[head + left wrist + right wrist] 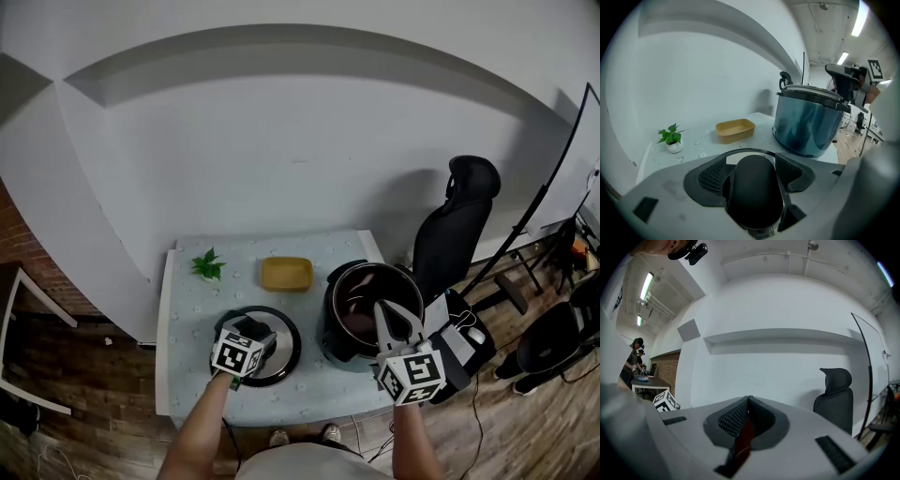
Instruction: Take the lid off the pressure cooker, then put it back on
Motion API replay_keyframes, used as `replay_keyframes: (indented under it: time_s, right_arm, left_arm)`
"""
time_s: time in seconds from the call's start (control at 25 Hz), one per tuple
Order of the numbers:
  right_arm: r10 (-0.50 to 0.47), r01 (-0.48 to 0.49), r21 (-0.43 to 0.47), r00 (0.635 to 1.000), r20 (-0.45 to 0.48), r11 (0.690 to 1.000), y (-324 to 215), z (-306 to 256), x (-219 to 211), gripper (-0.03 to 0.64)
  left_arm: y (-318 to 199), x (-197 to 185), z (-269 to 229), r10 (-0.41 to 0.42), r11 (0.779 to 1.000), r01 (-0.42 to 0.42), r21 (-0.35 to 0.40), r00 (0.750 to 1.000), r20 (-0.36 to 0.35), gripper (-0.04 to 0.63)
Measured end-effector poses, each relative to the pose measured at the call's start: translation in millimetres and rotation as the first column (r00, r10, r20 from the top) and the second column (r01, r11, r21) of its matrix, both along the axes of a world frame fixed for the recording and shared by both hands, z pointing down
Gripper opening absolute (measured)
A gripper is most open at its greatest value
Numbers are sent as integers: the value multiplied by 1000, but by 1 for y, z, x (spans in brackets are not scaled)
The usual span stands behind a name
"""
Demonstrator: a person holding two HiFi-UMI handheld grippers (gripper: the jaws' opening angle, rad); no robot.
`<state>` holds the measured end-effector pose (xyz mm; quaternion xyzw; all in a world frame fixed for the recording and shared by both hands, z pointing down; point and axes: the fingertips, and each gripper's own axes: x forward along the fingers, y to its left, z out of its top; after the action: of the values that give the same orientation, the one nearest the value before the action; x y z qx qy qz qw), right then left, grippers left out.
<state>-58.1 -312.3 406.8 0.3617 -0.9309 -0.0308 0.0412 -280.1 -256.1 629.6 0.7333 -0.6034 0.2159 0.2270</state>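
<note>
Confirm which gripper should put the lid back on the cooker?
Left. The left gripper has its jaws clamped on the lid handle; the lid lies on the table beside the open pressure cooker. The right gripper is shut, empty, near the cooker.

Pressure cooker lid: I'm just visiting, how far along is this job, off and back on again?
About halfway. Done: the lid is off and appears to lie on the table, left of the open pressure cooker. In hand: the left tongs are shut on the lid's black handle. The right tongs are shut and empty, above the cooker. Left: lifting the lid back onto the cooker.
</note>
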Motion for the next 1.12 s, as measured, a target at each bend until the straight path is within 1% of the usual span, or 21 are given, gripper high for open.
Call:
replay_keyframes:
  time_s: [0.16,0.32,0.44,0.56,0.6,0.8,0.88,0.92,1.04,1.12]
  right_arm:
    - [7,-7,0,1000,1,1000,1,0,2,0]
    - [12,-12,-3,1000,0,1000,1,1,4,0]
    - [15,-15,-4,1000,-2,1000,2,2,6,0]
    - [19,-19,-3,1000,-3,1000,2,2,7,0]
    - [22,-22,-2,1000,-4,1000,2,1,9,0]
    - [35,-35,1,999,-4,999,2,-1,17,0]
    - [41,-41,1,999,-4,999,3,-2,21,0]
    - [44,-44,1,999,-3,999,3,-2,22,0]
    - [51,-51,4,999,-1,999,2,-2,25,0]
    - [53,-53,5,999,2,999,2,-2,27,0]
  left_arm:
    - [4,6,13,22,999,-21,-49,1000,15,302]
    - [5,6,23,25,997,-21,-77,999,44,302]
    - [4,5,27,30,996,-24,-84,998,64,301]
    - [3,3,26,15,996,-10,-83,998,61,297]
    - [3,2,26,8,996,-3,-84,998,58,282]
    - [4,2,26,-6,995,12,-103,998,63,279]
    - [4,1,24,-11,993,18,-113,998,55,279]
    - [4,0,21,-19,993,23,-113,999,39,279]
    - [1,-3,6,-40,995,38,-90,999,-21,278]
    - [-3,-4,-12,-35,997,33,-68,999,-23,278]
